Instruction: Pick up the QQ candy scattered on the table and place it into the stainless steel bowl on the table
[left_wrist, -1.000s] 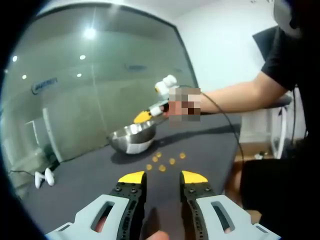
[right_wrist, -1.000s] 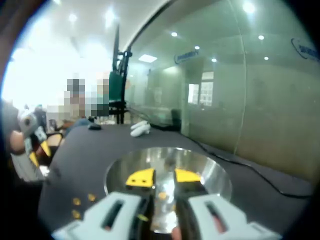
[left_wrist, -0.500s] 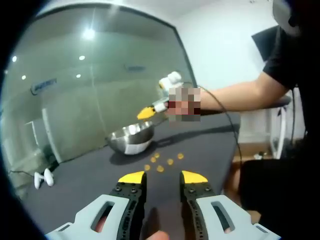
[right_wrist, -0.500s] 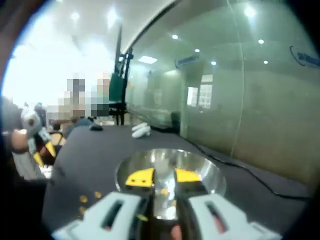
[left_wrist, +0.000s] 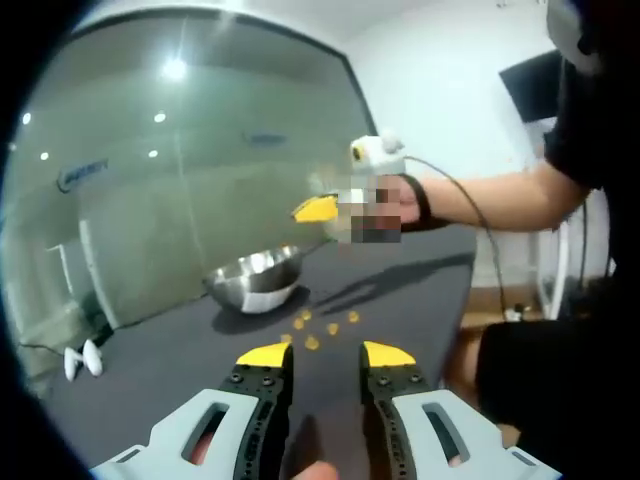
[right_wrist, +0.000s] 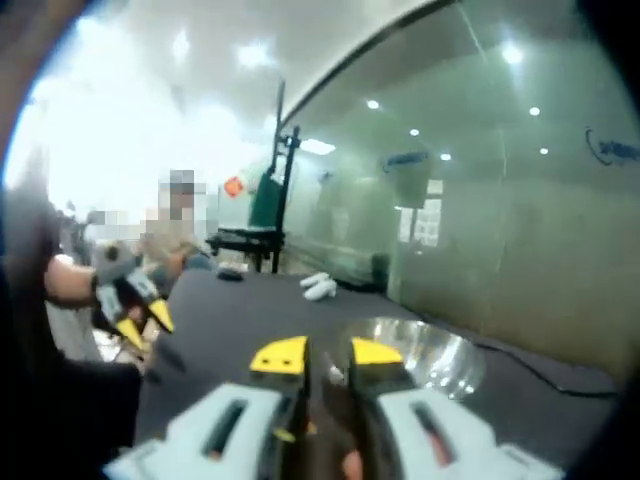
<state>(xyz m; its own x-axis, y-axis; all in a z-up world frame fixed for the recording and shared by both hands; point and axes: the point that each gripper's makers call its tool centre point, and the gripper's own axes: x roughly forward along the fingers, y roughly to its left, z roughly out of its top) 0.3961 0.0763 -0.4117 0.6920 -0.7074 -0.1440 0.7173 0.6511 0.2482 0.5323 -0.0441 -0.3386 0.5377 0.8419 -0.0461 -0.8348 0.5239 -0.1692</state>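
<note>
The stainless steel bowl stands on the dark table. Several yellow-orange QQ candies lie between it and my left gripper, which hovers low over the table, open, with nothing between its yellow tips. In the left gripper view, my right gripper hangs in the air above and to the right of the bowl. In the right gripper view, my right gripper has a narrow gap between its tips and nothing held. The bowl lies beyond it to the right. The left gripper shows at the left.
A glass wall runs behind the table. Two white handheld objects lie near the far edge. A black cable trails past the bowl. A person's arm reaches over the table, and a green frame stands beyond.
My right gripper has lifted up and away from above the bowl. In its view the bowl has slid from the centre to the right. The left gripper has stayed still.
</note>
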